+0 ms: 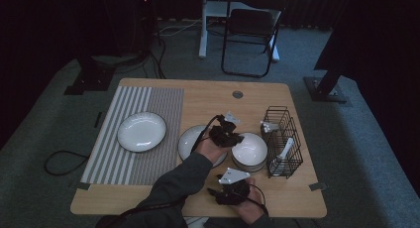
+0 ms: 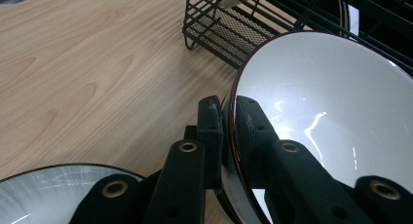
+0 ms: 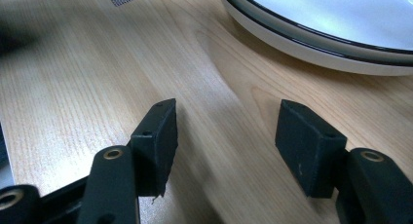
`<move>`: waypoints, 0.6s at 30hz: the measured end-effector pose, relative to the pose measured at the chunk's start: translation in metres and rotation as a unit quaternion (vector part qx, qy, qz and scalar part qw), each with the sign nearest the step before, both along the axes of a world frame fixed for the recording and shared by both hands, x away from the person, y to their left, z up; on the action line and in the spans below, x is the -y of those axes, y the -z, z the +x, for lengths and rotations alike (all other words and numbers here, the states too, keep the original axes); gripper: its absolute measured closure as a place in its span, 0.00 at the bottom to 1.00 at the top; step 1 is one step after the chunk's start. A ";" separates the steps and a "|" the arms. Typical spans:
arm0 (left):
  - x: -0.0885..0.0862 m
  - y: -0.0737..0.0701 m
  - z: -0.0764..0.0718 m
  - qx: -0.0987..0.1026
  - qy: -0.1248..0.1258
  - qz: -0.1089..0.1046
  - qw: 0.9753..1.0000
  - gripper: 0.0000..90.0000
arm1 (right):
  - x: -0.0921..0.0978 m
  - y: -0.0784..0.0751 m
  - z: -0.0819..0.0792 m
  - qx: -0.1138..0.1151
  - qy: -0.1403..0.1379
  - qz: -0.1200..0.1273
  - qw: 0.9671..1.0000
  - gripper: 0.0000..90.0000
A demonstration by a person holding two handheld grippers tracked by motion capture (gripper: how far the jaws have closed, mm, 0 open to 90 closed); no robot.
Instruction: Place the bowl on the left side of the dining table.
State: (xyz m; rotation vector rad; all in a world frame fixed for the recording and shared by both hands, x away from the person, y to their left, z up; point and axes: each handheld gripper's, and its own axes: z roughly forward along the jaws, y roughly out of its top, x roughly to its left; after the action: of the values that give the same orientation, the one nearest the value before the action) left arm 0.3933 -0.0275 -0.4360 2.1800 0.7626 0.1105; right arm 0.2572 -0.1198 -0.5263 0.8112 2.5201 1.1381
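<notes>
While the left gripper (image 2: 229, 121) pinches the rim of the white bowl (image 1: 249, 151) beside the black wire rack (image 1: 284, 141), the right gripper (image 3: 226, 136) hovers over bare wooden table (image 1: 208, 96) near the front edge, jaws wide apart, holding nothing. Bowl tilted, stacked on another.

High view looks down from above; both gripper views sit close, sharing the table (image 1: 208, 96).

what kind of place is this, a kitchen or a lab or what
Probably a lab or studio set up for recording, not a kitchen: a wooden table on grey carpet, a folding chair, dark curtains, floor cables. The left claw grips a bowl by its rim.
</notes>
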 end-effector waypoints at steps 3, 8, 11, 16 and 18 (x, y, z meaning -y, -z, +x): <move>-0.001 0.001 0.001 -0.007 0.000 -0.014 1.000 0.92 | 0.000 0.000 0.000 0.000 0.000 0.000 1.000 0.45; -0.003 0.000 0.003 -0.020 0.003 -0.030 0.999 0.92 | 0.000 0.000 0.000 0.000 0.000 0.000 1.000 0.45; -0.004 -0.002 0.003 -0.022 0.002 -0.036 0.999 0.92 | 0.000 0.000 0.000 0.000 0.000 0.001 1.000 0.45; -0.008 -0.005 0.004 -0.023 0.000 -0.045 0.999 0.92 | 0.000 0.000 0.000 -0.001 0.000 0.001 1.000 0.45; -0.009 -0.006 0.005 -0.024 -0.002 -0.049 0.999 0.92 | 0.000 0.000 0.000 -0.001 0.000 0.001 1.000 0.45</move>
State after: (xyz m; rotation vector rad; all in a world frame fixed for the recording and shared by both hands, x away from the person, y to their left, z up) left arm 0.3978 -0.0186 -0.4301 2.0950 0.7834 0.0215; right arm 0.2571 -0.1197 -0.5263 0.8133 2.5201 1.1400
